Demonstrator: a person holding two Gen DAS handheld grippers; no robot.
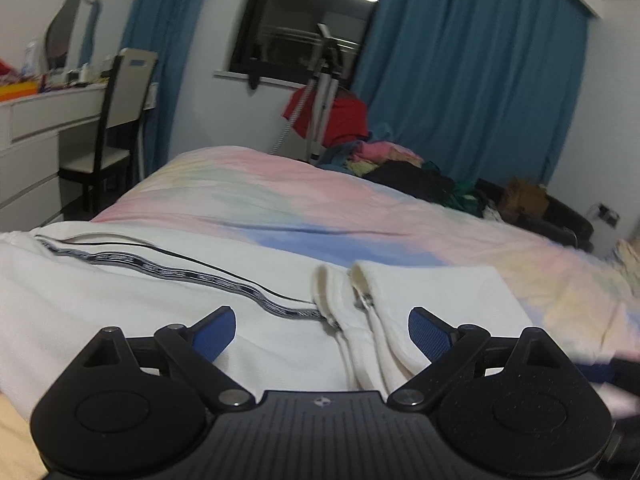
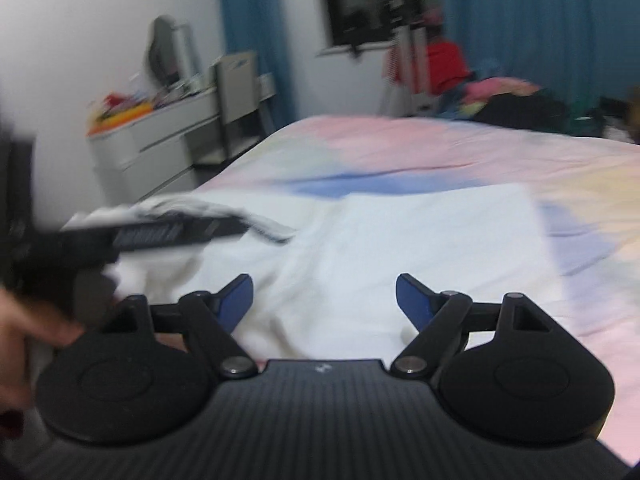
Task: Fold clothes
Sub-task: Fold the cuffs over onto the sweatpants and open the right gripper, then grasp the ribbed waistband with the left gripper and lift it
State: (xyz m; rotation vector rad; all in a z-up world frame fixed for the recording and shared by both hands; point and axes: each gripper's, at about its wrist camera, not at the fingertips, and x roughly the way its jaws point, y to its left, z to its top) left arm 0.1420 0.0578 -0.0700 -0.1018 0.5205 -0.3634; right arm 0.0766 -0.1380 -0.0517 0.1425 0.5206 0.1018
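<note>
A: From the left wrist we see the left gripper [image 1: 322,334] with its blue pads spread wide and nothing between them; the white garment [image 1: 160,300] lies under and beyond it on the near end of the bed [image 1: 280,200].

B: We'd add that the garment's collar [image 1: 344,284] with its zipper sits just ahead of the jaws, opening toward the far end of the bed. A dark patterned band [image 1: 180,274] runs from the collar toward the bed's left edge, so the long axis lies roughly across the bed.

A: A pile of clothes [image 1: 400,164] sits at the far right corner of the bed. We can make out no container.

B: From the right wrist, which is blurred, the right gripper [image 2: 324,300] also stands wide apart, holding nothing, above the white garment [image 2: 400,240].

A: The left gripper [image 2: 120,240] shows there as a dark smear at the left, over the garment's left part, with a hand [image 2: 24,344] below it. We cannot tell its jaws from this view.
</note>
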